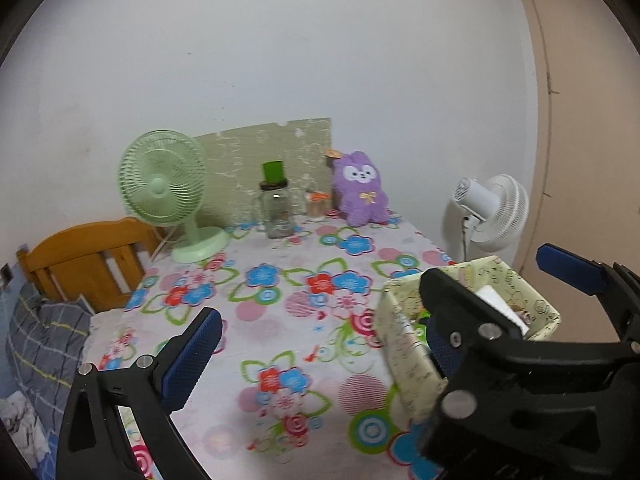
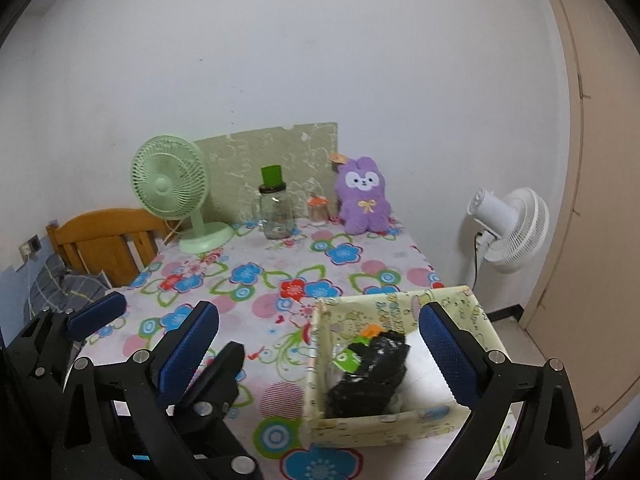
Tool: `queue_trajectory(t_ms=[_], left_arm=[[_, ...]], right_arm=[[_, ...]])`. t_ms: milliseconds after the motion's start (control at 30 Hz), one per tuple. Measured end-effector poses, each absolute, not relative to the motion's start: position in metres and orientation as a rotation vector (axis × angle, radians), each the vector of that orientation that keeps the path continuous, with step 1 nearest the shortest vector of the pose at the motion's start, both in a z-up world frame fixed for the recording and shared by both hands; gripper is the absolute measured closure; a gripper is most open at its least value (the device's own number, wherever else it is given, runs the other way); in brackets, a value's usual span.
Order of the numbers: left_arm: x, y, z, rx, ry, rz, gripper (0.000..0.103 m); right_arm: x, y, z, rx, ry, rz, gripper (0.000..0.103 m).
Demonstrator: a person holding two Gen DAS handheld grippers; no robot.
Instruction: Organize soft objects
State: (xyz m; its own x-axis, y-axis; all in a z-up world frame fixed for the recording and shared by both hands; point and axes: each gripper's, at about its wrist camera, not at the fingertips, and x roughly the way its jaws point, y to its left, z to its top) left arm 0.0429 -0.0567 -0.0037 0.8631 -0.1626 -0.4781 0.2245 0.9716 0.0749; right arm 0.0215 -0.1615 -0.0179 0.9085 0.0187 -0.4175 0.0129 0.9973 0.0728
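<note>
A purple plush toy [image 1: 362, 190] sits upright at the table's far edge against the wall; it also shows in the right wrist view [image 2: 364, 198]. A pale patterned fabric box [image 2: 400, 364] stands at the near right of the table and holds a black bundle [image 2: 374, 372] and a green-orange item. The box also shows in the left wrist view [image 1: 472, 328]. My right gripper [image 2: 320, 356] is open and empty, its fingers astride the box's left part. My left gripper [image 1: 312, 360] is open and empty above the floral tablecloth, left of the box.
A green desk fan [image 1: 168, 192], a glass jar with a green lid [image 1: 276, 208] and a small jar [image 1: 318, 206] stand at the back of the table. A white fan [image 1: 492, 212] stands beyond the right edge. A wooden headboard [image 1: 88, 260] and bedding lie left.
</note>
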Motion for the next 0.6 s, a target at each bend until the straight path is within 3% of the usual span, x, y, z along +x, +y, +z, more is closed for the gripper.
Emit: queue_trajectory(t_ms=[600], left_arm=[[0.017, 0.023, 0.006, 0.050, 0.450, -0.062, 0.000]], right_arm=[[-0.008, -0.126, -0.004, 0.086, 0.366, 0.032, 0.001]])
